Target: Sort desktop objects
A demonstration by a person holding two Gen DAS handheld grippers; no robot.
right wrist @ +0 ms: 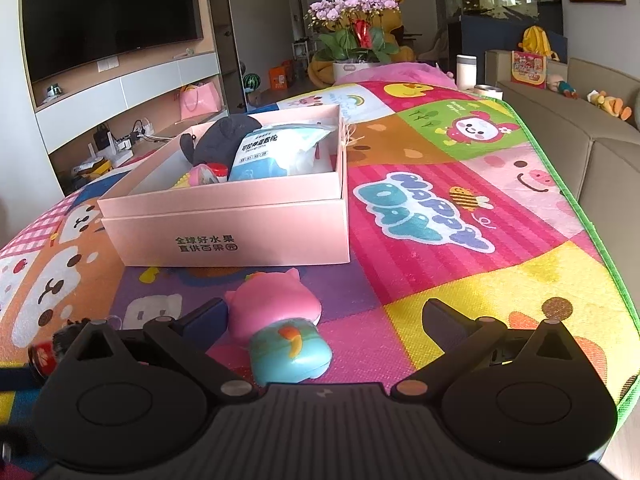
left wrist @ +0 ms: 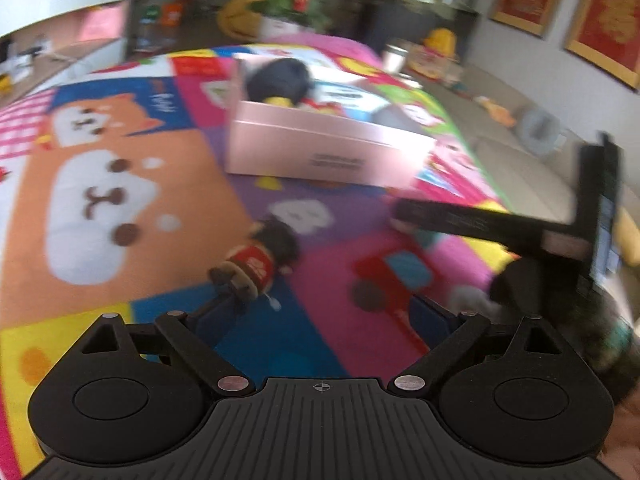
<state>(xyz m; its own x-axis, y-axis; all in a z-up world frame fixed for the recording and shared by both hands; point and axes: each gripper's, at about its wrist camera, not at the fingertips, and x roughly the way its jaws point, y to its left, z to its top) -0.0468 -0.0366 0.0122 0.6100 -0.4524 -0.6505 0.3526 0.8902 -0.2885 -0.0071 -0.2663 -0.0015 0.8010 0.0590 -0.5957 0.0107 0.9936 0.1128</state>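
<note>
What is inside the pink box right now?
The pink box holds a dark grey plush, a blue-white packet and small colourful items; anything beneath them is hidden.

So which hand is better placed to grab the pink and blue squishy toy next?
Right. Its open tongs already have the squishy toy lying between the fingers. The left tongs, also open, face the small doll in red instead.

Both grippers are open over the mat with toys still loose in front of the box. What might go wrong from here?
1. The pink and teal toy lies off-centre, against the right gripper's left finger; closing may push it away.
2. The left view is blurred, so aiming the left gripper at the small red-shirted doll could miss.
3. The pink box is already crowded; added toys may sit high.
</note>
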